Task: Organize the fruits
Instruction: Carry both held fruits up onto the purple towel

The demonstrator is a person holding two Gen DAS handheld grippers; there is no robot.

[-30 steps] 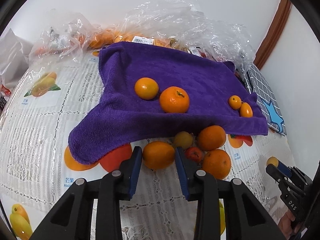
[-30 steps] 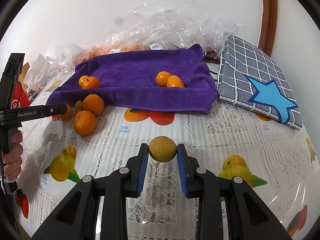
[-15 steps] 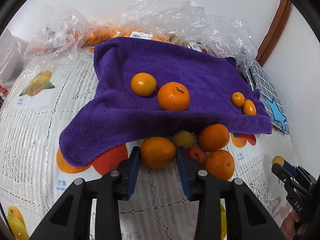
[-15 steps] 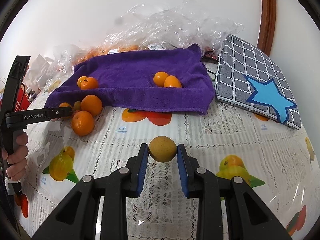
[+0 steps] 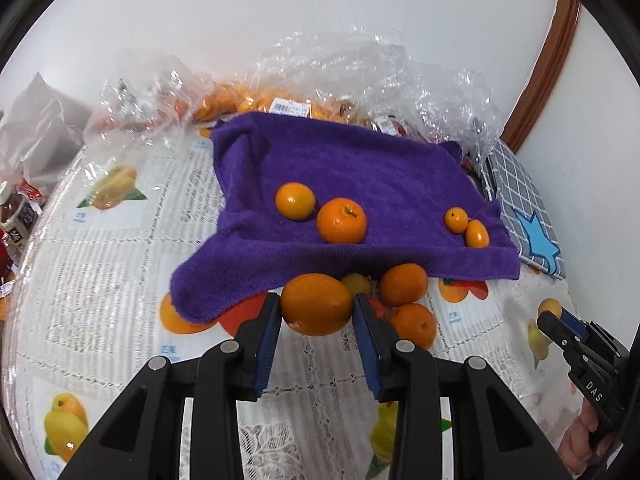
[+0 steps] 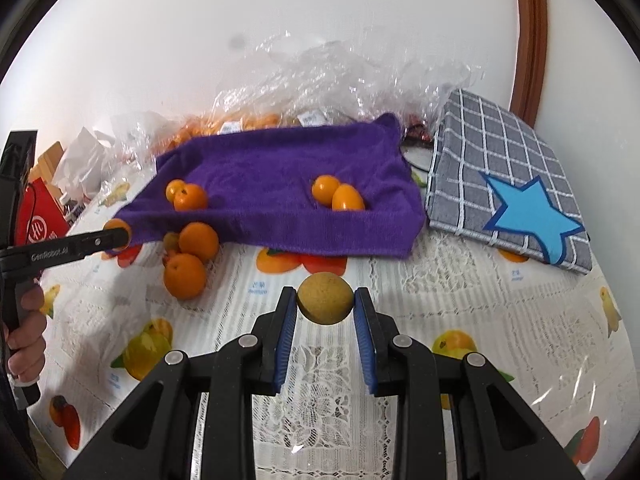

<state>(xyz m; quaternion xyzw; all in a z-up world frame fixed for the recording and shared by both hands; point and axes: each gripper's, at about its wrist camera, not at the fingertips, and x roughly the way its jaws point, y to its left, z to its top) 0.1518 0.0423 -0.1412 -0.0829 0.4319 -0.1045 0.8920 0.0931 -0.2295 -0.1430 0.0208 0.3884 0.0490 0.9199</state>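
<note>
Left gripper [image 5: 316, 312] clamped on an orange [image 5: 316, 305], low center of the left wrist frame, pads pressing both sides, fruit just in front of the purple towel's [image 5: 360, 184] near edge. Right gripper [image 6: 325, 306] clamped on a dull yellow-brown round fruit [image 6: 325, 298], center of the right wrist frame, over the tablecloth [image 6: 440, 300].

Counts, left wrist frame: four fruits on the towel, as two mandarins [image 5: 342, 220] touching at center and two small kumquats [image 5: 466, 226] touching at right. Off the towel, right of the held orange: two loose oranges [image 5: 403, 284], one small yellow fruit and one red one, both partly hidden behind the right finger.

Around: clear plastic bags [image 5: 360, 64] with more oranges at the top, behind the towel. Grey checked cloth with blue star [image 6: 508, 184] at right, just beside the towel. Red box [image 6: 38, 224] at the left edge. A hand [image 6: 26, 336] grips the left gripper's handle at lower left.
</note>
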